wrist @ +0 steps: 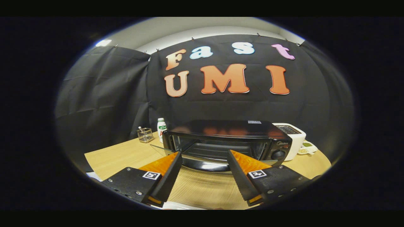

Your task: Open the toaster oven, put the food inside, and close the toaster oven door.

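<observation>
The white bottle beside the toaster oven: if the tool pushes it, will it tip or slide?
The white bottle looks tall and narrow, so a high push would probably tip it. It seems light plastic. The open tool holds nothing.

Spread fingers [176, 164] face the open toaster oven [227, 142].

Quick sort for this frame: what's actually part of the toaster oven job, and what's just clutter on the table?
Part of the job:
- toaster oven, door already folded down, rack visible inside
- gripper, fingers open, nothing between them, just in front of the oven door

Just lying about:
- white bottle left of the oven
- wire basket beside the bottle
- white appliance right of the oven
- small dish beyond it
</observation>
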`<control>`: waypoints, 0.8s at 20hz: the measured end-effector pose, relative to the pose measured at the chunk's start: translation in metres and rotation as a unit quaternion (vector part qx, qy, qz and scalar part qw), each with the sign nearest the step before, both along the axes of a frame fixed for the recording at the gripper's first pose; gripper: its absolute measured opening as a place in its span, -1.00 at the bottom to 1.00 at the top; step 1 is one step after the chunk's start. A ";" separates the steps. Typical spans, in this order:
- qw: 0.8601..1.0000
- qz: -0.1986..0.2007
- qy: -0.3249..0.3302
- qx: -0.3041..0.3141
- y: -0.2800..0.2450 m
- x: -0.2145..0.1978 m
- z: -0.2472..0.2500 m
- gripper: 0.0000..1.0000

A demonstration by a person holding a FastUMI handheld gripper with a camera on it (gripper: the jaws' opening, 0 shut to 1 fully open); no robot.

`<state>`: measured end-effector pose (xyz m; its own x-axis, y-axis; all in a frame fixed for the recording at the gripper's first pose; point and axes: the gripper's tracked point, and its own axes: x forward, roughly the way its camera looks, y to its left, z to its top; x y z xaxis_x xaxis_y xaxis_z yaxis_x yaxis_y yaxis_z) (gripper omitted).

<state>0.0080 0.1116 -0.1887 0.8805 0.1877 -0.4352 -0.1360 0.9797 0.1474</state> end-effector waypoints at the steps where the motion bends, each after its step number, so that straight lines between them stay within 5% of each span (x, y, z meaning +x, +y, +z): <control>1: 1.000 0.004 0.014 0.014 0.004 -0.010 -0.006 0.72; 7: 0.994 0.008 0.101 0.046 0.011 -0.047 -0.059 0.70; 16: 0.992 0.008 0.118 0.034 -0.005 -0.065 -0.086 0.64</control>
<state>-0.0574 0.1071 -0.2751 0.7525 0.2361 -0.6149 -0.1044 0.9645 0.2426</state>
